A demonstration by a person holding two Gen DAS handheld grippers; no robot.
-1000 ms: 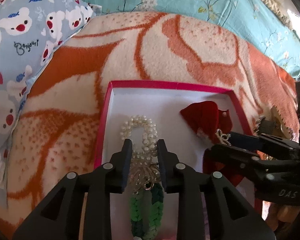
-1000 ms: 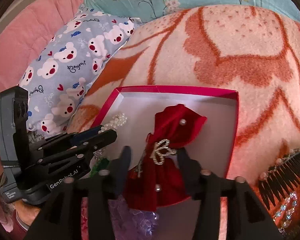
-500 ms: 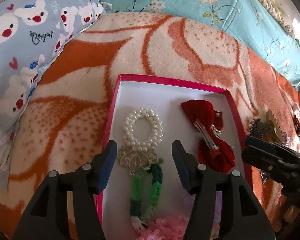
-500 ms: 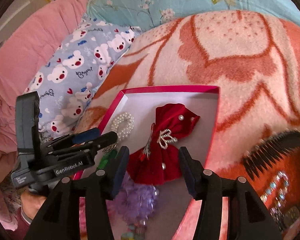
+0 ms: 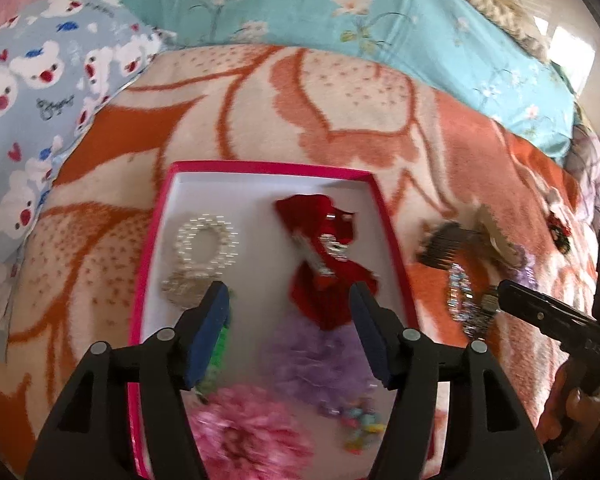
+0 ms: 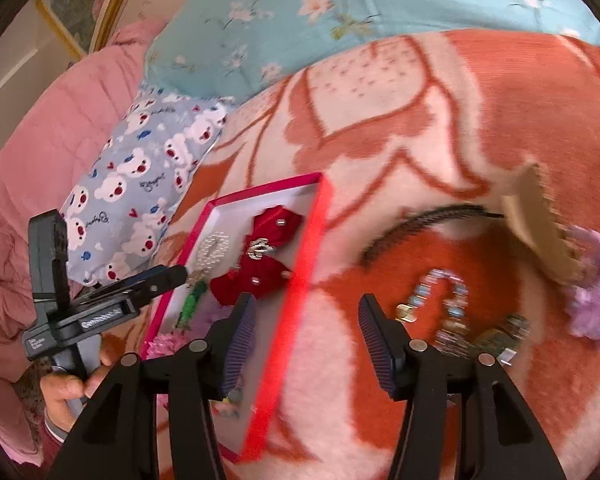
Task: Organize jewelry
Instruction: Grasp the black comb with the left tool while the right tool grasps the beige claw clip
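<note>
the left gripper [image 5: 290, 320] points steeply down over the shallow pink-rimmed white-lined box [image 5: 260, 172] on the orange and cream patterned blanket [image 5: 340, 112]; its jaws are opening, stand well apart and hold nothing. inside the box, the white pearl bead bracelet with a gold clasp [image 5: 204, 240] lies on the left, just beyond the left blue pad, and the red velvet bow with a silver ornament [image 5: 324, 248] lies on the right. nearer the camera, blurred, are a green braided band [image 5: 220, 344], a purple fluffy piece [image 5: 312, 360] and a pink fluffy piece [image 5: 248, 436]. the right gripper [image 6: 306, 336] also tilts downward, over the blanket just beside the box's right wall [image 6: 300, 280]; its jaws are partly open with nothing between them. on the blanket outside the box lie a black toothed comb [image 6: 420, 220], a tan toothed hair claw [image 6: 540, 224], a rhinestone bracelet [image 6: 448, 300] and a lilac scrunchie [image 6: 596, 288]. a hand [image 6: 68, 396] grips the left tool's handle.
</note>
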